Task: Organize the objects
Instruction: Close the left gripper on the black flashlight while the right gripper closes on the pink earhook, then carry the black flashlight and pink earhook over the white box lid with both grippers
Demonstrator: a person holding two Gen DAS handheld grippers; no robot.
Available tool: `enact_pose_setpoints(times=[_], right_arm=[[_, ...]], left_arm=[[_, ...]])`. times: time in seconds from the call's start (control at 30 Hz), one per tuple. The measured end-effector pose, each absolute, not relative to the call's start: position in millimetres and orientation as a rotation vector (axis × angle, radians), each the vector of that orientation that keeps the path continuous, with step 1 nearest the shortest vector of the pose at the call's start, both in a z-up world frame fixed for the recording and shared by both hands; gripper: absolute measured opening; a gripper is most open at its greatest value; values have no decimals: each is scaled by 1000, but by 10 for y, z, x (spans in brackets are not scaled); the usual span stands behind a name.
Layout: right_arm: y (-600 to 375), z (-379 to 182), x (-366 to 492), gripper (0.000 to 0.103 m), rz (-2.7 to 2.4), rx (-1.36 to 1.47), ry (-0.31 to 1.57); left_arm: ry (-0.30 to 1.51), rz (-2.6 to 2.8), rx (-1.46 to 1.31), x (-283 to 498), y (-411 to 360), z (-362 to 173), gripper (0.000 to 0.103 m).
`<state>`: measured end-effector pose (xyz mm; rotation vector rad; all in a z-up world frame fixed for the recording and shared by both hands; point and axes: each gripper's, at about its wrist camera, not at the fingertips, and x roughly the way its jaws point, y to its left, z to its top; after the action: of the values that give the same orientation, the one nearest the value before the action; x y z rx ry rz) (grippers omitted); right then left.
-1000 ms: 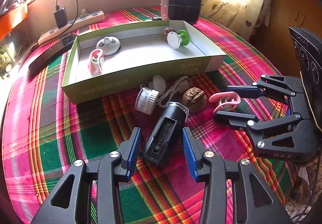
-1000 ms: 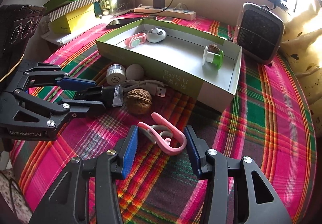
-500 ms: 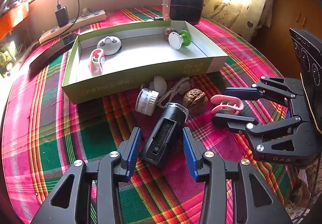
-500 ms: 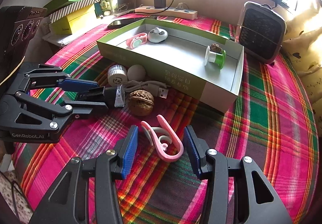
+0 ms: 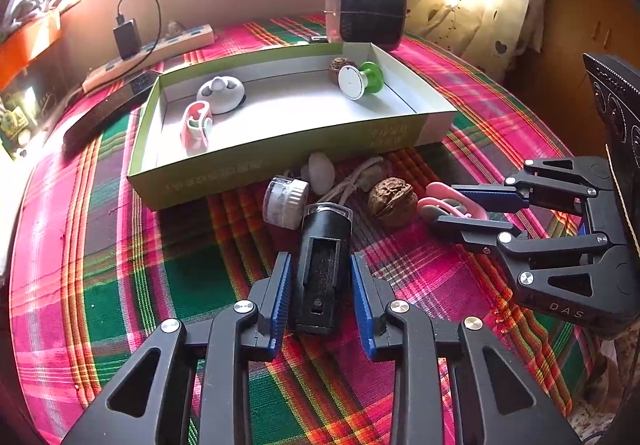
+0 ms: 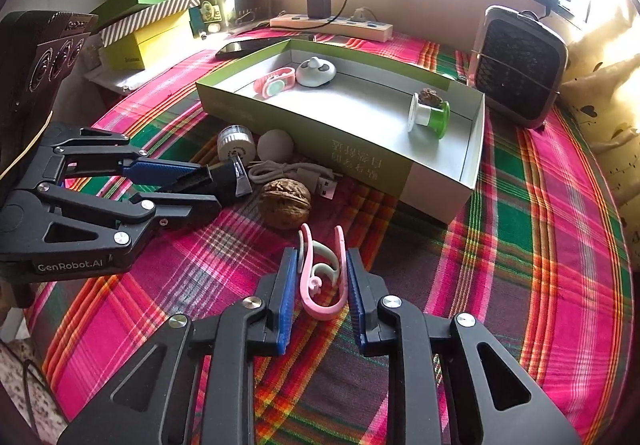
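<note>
A black cylindrical device (image 5: 326, 229) lies on the plaid cloth between the blue pads of my left gripper (image 5: 320, 257), whose jaws are closing and press on its sides. A pink ear-hook clip (image 6: 320, 305) stands squeezed between the pads of my right gripper (image 6: 322, 253), also closing. Each gripper shows in the other's view: the left gripper (image 6: 208, 185) and the right gripper (image 5: 446, 205). Behind them is the green box (image 5: 280, 161), holding a pink band (image 5: 196, 123), a white case (image 5: 222, 93), a green spool (image 5: 362, 79) and a nut.
A walnut (image 5: 390, 199), a white jar (image 5: 286, 197), a pale ball (image 6: 275, 144) and a USB cable (image 6: 296, 171) lie between the grippers and the box. A heater (image 5: 366, 5), power strip (image 5: 152, 49) and phone (image 5: 108, 113) stand behind. Stacked boxes (image 6: 148, 29) are at the left.
Both pairs of jaws have narrowed. The black device has turned to line up between the left pads. The pink clip's arms are pressed together and upright between the right pads.
</note>
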<state>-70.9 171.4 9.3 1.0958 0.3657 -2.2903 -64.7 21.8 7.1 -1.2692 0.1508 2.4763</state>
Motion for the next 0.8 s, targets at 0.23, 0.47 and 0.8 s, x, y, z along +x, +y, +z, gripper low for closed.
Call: enact_pose_setpoints(times=[0.23, 0.47, 0.8], right_arm=[[1715, 95, -710, 24, -2291, 1096, 365], [1711, 100, -704, 24, -2297, 1097, 364], [1737, 96, -724, 24, -2304, 1102, 355]], left_arm=[[145, 2483, -1265, -640, 214, 66, 26], [144, 2490, -1259, -635, 208, 70, 25], [141, 2491, -1258, -628, 207, 71, 25]])
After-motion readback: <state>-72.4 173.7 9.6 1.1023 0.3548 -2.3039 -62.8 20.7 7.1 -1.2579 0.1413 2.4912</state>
